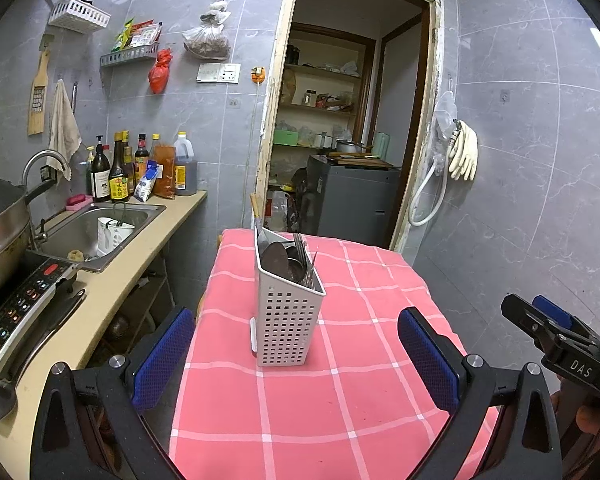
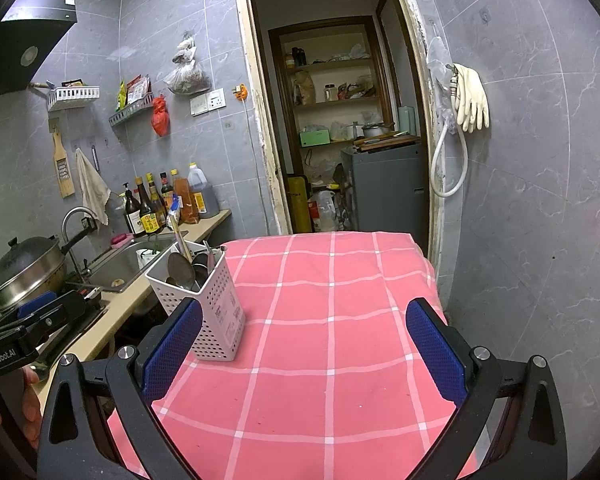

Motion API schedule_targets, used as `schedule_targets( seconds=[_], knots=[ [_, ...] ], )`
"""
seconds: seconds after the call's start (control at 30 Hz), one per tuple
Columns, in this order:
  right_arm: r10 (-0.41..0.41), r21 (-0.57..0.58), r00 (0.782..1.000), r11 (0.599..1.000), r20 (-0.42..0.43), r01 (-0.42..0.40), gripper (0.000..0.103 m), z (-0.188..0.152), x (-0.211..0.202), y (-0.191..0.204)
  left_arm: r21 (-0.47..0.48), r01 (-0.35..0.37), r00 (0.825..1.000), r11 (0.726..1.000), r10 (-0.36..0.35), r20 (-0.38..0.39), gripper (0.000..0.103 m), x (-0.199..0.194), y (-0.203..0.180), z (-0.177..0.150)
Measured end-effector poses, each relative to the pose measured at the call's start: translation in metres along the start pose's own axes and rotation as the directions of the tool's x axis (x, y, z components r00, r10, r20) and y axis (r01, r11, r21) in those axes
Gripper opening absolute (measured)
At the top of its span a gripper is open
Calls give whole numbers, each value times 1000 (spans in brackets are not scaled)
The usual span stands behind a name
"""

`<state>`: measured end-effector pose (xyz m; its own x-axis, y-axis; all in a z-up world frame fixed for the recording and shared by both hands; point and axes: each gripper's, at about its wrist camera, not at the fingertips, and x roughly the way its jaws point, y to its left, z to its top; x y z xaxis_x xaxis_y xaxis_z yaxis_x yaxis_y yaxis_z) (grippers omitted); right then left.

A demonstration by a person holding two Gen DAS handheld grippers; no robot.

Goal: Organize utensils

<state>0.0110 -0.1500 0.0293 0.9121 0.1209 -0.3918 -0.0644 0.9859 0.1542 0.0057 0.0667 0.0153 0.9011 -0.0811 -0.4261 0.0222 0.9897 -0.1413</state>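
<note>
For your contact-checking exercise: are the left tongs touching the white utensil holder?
Apart. The left wrist view shows the left tongs open, with pink cloth visible between both pads and the utensil holder.

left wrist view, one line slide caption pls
Open left tongs face a white utensil caddy on the pink checked tablecloth.

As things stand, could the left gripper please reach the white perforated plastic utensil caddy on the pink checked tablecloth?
Probably yes: the left gripper is open, the white perforated plastic utensil caddy stands straight ahead, nothing between.
</note>
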Motion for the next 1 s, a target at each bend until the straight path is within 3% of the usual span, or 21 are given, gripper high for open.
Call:
schedule_targets(
  seconds=[1.0],
  knots=[
    [0, 1, 1000, 1000, -2, 0, 100, -1, 1, 4, 1, 0, 1000, 1000, 0, 0, 102, 0, 2, 0]
  ],
)
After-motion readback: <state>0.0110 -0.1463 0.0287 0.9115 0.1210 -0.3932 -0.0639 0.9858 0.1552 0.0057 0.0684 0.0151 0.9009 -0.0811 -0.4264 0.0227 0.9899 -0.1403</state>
